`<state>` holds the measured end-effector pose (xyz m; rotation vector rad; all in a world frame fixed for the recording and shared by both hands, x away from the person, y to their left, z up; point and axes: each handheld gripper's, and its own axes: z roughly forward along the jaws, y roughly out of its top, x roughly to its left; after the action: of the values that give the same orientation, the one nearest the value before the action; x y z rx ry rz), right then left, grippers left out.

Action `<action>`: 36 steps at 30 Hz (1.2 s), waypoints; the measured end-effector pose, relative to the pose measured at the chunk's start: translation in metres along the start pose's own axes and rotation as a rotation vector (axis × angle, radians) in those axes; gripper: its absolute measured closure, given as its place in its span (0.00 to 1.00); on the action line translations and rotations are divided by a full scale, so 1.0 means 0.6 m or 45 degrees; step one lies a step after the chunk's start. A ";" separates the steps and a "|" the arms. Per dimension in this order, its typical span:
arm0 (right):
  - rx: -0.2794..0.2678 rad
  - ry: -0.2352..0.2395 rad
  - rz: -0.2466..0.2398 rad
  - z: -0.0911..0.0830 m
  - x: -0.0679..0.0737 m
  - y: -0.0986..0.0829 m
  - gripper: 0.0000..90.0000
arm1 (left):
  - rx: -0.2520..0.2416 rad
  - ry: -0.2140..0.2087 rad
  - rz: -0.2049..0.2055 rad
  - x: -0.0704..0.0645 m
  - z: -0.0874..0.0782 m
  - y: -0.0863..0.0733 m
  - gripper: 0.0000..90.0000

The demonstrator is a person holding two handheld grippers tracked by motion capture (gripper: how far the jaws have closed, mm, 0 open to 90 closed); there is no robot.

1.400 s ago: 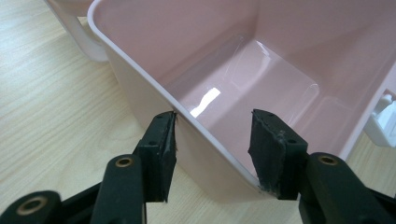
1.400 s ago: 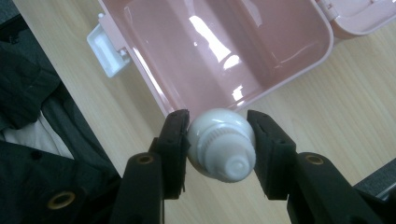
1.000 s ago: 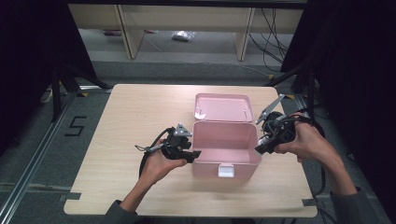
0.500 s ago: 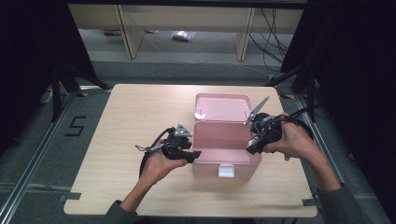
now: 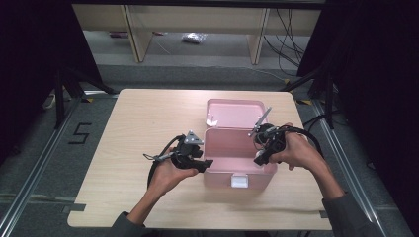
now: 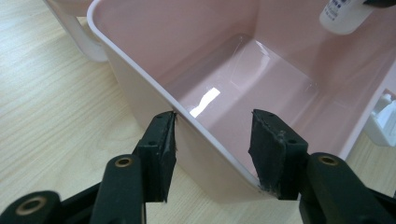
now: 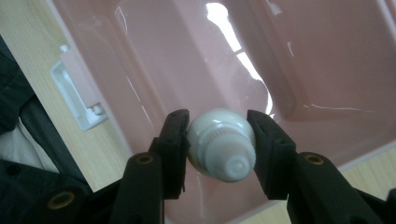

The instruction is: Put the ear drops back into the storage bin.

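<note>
One white bottle (image 7: pixel 222 144), one pink box (image 5: pixel 232 148), two grippers.

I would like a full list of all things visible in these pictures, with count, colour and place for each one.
box: 1, pink, open, on the right half of the table, empty inside
lid: 1, pink, folded back behind the box
latch: 1, white, on the box's front wall
bottle: 1, white with ribbed cap, between the right gripper's jaws above the box's inside
table: 1, light wood, centre of the high view
shelf legs: light wood, on the floor behind the table
small packet: 1, pale, on the floor beyond the table
left gripper: 1, black, jaws astride the box's left wall
right gripper: 1, black, over the box
hands: 2, one on each gripper
</note>
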<state>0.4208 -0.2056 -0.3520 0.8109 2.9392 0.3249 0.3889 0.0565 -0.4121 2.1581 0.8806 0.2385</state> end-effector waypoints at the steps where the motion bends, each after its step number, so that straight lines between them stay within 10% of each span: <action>1: -0.003 0.008 -0.008 0.004 -0.001 0.000 0.67 | 0.000 0.000 -0.001 0.000 0.000 0.000 0.56; 36: 0.018 0.033 0.011 0.087 -0.005 0.008 0.67 | 0.000 -0.006 0.009 0.002 0.000 0.000 0.56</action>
<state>0.4322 -0.1938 -0.4017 0.8275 2.9665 0.3179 0.3896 0.0571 -0.4121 2.1612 0.8710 0.2370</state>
